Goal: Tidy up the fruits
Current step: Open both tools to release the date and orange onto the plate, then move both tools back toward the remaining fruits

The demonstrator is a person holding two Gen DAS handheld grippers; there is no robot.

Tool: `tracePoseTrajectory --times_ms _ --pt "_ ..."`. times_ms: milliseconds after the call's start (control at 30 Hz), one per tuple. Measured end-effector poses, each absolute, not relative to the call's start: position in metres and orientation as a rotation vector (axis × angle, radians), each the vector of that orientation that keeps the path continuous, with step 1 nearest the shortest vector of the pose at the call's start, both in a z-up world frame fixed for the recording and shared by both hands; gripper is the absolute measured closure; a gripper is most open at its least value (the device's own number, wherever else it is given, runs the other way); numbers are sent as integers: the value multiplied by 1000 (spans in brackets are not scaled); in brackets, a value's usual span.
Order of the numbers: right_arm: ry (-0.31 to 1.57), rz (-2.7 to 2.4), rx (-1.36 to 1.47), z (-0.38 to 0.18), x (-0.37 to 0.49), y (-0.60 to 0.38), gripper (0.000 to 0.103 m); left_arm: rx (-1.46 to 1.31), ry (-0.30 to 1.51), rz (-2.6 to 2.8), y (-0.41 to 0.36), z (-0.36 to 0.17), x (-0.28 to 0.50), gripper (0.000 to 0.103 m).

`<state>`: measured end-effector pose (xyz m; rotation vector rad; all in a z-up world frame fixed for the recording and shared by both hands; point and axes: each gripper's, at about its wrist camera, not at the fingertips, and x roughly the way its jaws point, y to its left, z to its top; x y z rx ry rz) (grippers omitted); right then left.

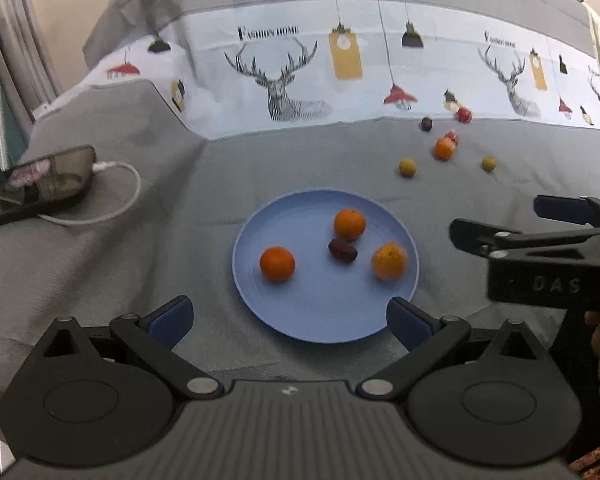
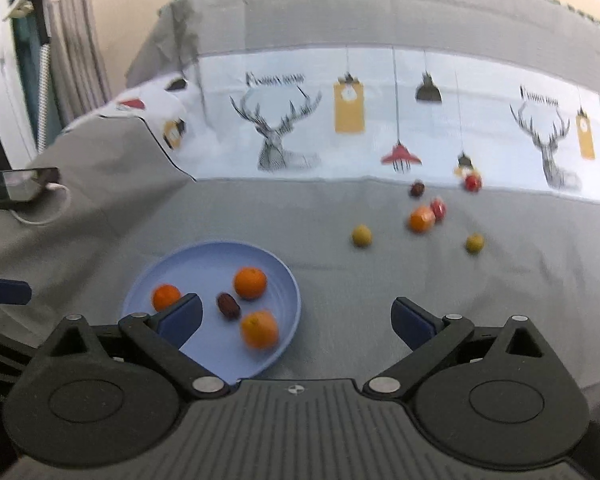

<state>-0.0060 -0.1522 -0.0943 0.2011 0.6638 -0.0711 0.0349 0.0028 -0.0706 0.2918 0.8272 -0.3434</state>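
1. A blue plate [image 1: 260, 300] lies flat on a bed covered with a grey sheet [image 1: 140, 280]; across the far part of the bed runs a white band of fabric printed with deer heads and hanging lamps [image 1: 284, 80].
2. Three oranges sit on the plate: one at its left [image 1: 277, 264], one toward the far side [image 1: 349, 223], and one at the right [image 1: 389, 261], which looks blurred.
3. A dark reddish-brown fruit [image 1: 343, 250] lies among them near the plate's middle, apart from each orange.
4. Beyond the plate, on the grey sheet, loose fruit is scattered: a fourth orange [image 1: 443, 149] touching a small red fruit [image 1: 452, 137], two yellow-green fruits [image 1: 407, 168] [image 1: 489, 163], a dark purple one [image 1: 426, 123], and another red one [image 1: 464, 115] at the edge of the printed band.
5. The left hand-held gripper [image 1: 290, 320] hangs over the near rim of the plate with its blue pads spread wide and nothing between them.
6. The right hand-held gripper [image 2: 298, 320] is likewise spread wide and empty, over the plate's right edge and the sheet beside it.
7. In the left wrist view, the right hand-held gripper enters from the right, well above the sheet.
8. A phone [image 1: 48, 176] with a white cable [image 1: 116, 196] plugged in rests at the left side of the bed.
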Motion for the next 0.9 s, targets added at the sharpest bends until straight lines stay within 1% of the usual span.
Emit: tracePoseTrajectory --times_ms 133,333,900 --pt "633 -61 185 -84 -13 -147 3 309 785 -334 5 -61 24 0" --pt "599 -81 176 -75 -20 -148 2 271 776 -310 11 -50 23 0" --pt "604 -122 177 -81 -23 -162 2 251 792 -322 7 -50 28 0"
